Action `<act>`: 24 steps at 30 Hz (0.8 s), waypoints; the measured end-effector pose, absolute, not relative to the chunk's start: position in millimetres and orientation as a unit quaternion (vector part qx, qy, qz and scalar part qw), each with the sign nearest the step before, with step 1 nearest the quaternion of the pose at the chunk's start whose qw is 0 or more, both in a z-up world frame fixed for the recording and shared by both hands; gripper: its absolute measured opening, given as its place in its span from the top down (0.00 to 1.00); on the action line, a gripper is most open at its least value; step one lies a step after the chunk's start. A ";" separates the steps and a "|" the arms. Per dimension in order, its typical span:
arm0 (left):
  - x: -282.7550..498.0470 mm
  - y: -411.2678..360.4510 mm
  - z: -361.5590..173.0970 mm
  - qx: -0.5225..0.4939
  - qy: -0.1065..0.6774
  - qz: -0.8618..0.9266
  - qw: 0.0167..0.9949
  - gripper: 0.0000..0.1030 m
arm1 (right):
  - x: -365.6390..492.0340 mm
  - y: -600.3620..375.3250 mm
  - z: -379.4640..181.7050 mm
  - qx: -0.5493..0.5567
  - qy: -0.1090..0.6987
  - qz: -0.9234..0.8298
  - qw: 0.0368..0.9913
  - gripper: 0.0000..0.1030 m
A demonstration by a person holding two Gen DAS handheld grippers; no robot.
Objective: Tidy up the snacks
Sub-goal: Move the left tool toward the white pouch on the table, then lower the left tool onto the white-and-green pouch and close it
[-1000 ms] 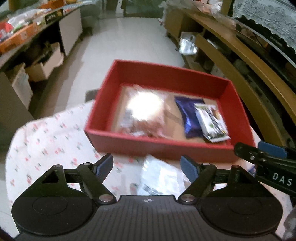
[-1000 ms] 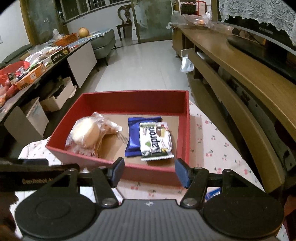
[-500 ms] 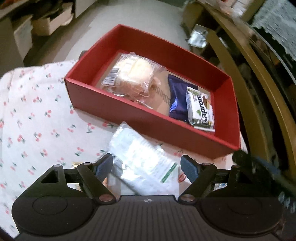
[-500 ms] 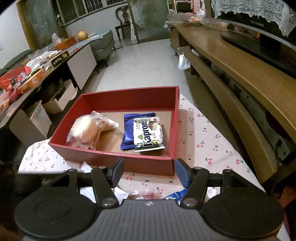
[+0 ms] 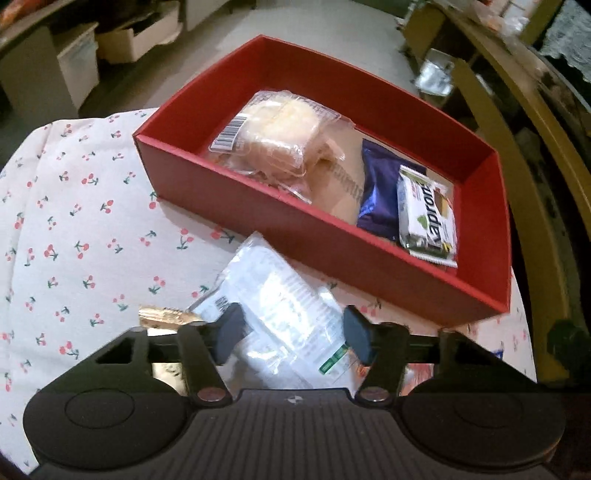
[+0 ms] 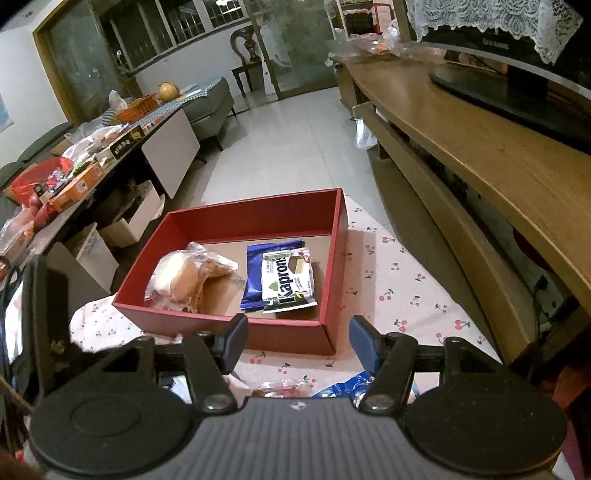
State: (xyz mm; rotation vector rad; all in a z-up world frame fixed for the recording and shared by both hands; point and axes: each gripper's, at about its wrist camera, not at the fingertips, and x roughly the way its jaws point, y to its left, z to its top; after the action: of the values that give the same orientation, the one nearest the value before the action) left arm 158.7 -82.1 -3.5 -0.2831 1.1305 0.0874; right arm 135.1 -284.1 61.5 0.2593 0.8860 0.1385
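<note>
A cherry-print tablecloth (image 6: 413, 295) covers the table. At one to three o'clock in the right wrist view a long wooden console (image 6: 491, 155) carries a dark television base (image 6: 509, 88) under a white lace cover (image 6: 491, 18). At twelve o'clock a wooden chair (image 6: 246, 55) stands before a glass door, pale floor tiles (image 6: 295, 147) leading up to it. At ten o'clock an orange basket (image 6: 136, 107) and a round fruit (image 6: 168, 90) sit on a cluttered counter, white storage boxes (image 6: 136, 218) beneath it.
</note>
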 end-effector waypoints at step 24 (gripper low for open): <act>157.3 -86.8 -6.4 -0.149 0.547 0.067 0.821 0.43 | 125.2 -286.3 73.2 0.134 0.416 0.091 0.895 0.36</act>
State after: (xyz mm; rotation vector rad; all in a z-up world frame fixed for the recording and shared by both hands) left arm 157.3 -86.8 -6.4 -0.3163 1.1655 0.1436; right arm 125.2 -286.3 73.2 0.2787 0.8620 0.1887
